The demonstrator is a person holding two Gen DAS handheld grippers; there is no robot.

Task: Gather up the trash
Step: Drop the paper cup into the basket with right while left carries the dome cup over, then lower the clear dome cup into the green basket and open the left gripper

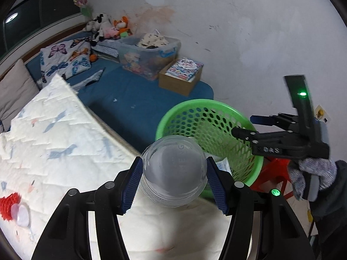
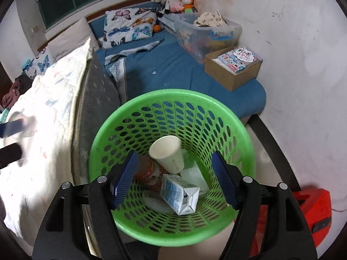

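My left gripper [image 1: 174,181] is shut on a clear plastic cup [image 1: 174,174], held bottom-forward above the white quilt, just left of the green mesh basket [image 1: 171,117]. My right gripper [image 2: 174,178] is open and empty, hovering over the same basket [image 2: 108,136]; it also shows in the left wrist view [image 1: 243,125] above the basket's right rim. Inside the basket lie a white paper cup [image 2: 167,153], a milk carton [image 2: 181,195], a reddish-brown wrapper [image 2: 149,171] and clear plastic pieces [image 2: 195,175]. A red net wrapper [image 1: 8,205] and a clear lid [image 1: 22,215] lie on the quilt at far left.
The white quilt [image 1: 65,151] covers the bed on the left. A blue mattress [image 2: 173,69] behind holds a cardboard box of books [image 2: 234,69], a clear storage bin [image 2: 206,34], butterfly pillows [image 2: 128,26] and plush toys. A red stool [image 2: 314,208] stands right of the basket by the wall.
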